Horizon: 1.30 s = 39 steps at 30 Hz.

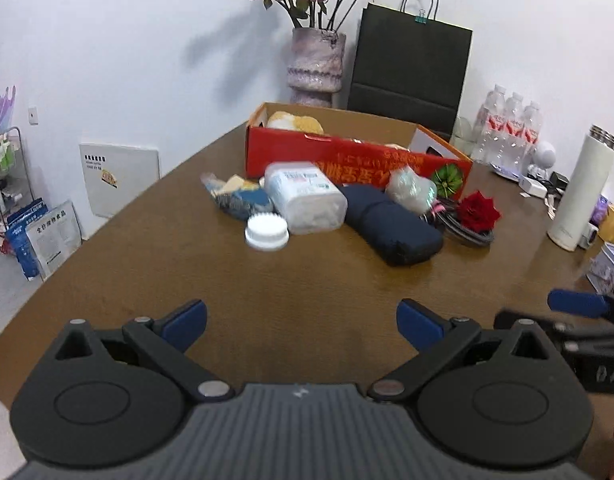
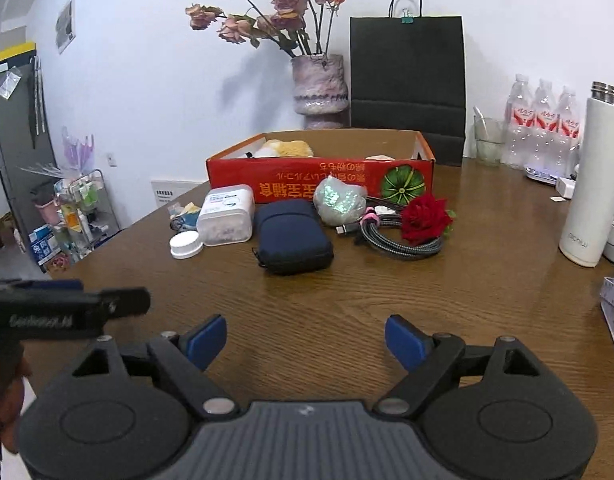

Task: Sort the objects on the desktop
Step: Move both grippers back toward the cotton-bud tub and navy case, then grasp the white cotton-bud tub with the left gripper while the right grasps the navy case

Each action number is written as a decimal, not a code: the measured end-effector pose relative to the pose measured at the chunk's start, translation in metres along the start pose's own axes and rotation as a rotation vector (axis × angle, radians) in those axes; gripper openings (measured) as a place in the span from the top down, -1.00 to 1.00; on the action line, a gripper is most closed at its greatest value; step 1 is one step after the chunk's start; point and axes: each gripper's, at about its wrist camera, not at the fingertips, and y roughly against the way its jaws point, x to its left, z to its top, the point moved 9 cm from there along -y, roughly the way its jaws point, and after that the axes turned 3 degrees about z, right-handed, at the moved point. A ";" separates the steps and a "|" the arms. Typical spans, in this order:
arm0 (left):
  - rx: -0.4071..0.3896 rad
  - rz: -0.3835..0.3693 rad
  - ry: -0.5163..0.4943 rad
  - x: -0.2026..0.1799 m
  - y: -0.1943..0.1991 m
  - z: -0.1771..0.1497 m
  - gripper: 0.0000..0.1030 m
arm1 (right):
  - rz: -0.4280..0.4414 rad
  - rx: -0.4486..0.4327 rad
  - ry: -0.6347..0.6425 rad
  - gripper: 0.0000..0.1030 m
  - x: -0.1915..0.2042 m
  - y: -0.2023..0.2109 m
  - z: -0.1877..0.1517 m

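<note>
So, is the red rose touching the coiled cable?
Touching. In the right wrist view the red rose lies on top of the coiled cable, overlapping its loops with no gap.

a pale purple vase [image 2: 319, 85] of dried roses [image 2: 267, 12] stands at the far edge of the brown wooden desk [image 2: 387, 300], against the white wall. just beside it, to the right, a black paper bag [image 2: 407, 76] stands upright with a green clip [image 2: 406, 20] on its handle. further right are a glass [image 2: 487, 140], a pack of water bottles [image 2: 543, 120] and a tall white flask [image 2: 591, 184]. off the desk's left side, a wire rack [image 2: 83, 212] holds small packages.
</note>
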 end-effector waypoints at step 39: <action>-0.033 -0.205 -0.001 -0.003 -0.080 0.115 -0.31 | 0.046 0.154 0.180 -0.09 0.030 -0.159 0.061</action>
